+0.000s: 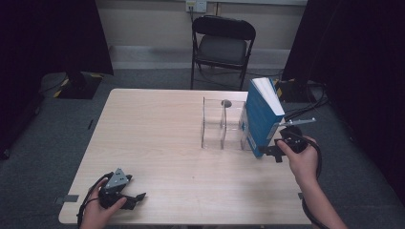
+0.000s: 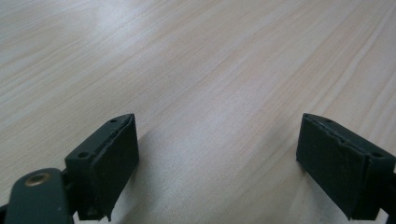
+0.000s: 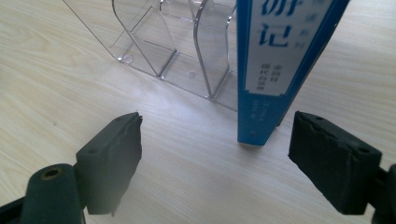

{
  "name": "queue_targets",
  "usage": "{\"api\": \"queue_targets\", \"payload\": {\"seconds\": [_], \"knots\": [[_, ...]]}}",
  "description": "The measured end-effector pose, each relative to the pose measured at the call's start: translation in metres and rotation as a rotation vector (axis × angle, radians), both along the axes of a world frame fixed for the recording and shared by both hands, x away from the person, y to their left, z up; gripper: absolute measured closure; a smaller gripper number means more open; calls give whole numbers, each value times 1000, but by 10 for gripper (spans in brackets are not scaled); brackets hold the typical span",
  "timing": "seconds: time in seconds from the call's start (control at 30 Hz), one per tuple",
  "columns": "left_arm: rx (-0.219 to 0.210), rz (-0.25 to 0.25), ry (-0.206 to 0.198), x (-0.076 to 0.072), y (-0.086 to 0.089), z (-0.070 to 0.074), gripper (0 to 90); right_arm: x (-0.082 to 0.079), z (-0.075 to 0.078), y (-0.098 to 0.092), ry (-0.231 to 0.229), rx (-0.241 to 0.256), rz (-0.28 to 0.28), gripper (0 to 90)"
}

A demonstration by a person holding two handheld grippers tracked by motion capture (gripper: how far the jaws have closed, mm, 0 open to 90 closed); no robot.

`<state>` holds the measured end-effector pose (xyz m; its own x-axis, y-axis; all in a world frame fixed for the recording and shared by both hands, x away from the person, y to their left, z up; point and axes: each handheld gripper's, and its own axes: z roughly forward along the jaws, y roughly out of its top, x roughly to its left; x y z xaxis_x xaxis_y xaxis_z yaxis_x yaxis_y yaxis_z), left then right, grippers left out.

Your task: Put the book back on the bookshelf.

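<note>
A blue book (image 1: 261,117) stands tilted on its lower edge against the right end of a clear acrylic file holder (image 1: 223,125). My right gripper (image 1: 276,144) is open at the book's near bottom corner. In the right gripper view the book's spine (image 3: 268,70) rises between the spread jaws, closer to the right one, and neither jaw touches it. The file holder (image 3: 177,51) lies just behind, with its dividers empty. My left gripper (image 1: 136,192) rests open near the table's front left corner. My left gripper (image 2: 217,158) has bare wood between its jaws.
The light wooden table (image 1: 157,133) carries the holder and the book on its right half. A black folding chair (image 1: 222,45) stands beyond the far edge. Cables (image 1: 310,102) trail off at the right, and dark curtains flank both sides.
</note>
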<state>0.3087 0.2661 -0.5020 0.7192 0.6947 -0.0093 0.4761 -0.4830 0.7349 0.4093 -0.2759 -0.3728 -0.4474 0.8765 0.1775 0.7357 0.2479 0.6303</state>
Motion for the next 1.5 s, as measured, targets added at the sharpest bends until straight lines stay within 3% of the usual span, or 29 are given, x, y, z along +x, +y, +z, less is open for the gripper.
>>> {"api": "queue_targets", "payload": {"seconds": [0.5, 0.77, 0.8, 0.83, 1.4, 1.43, 1.5], "knots": [[0, 0, 0, 0, 0, 0, 127, -10, -21, 9, 18, 11, 32, 165], [0, 0, 0, 0, 0, 0, 127, -13, -30, 11, 3, 7, 52, 164], [0, 0, 0, 0, 0, 0, 127, -15, -30, 11, 20, 9, 41, 164], [0, 0, 0, 0, 0, 0, 127, -14, -32, 11, 5, 5, 51, 164], [0, 0, 0, 0, 0, 0, 127, -25, -47, 5, 13, 19, 45, 163], [0, 0, -1, 0, 0, 0, 127, -27, -47, 6, 30, 21, 38, 163], [0, 0, -1, 0, 0, 0, 127, -28, -50, 5, 16, 24, 50, 163]]}}
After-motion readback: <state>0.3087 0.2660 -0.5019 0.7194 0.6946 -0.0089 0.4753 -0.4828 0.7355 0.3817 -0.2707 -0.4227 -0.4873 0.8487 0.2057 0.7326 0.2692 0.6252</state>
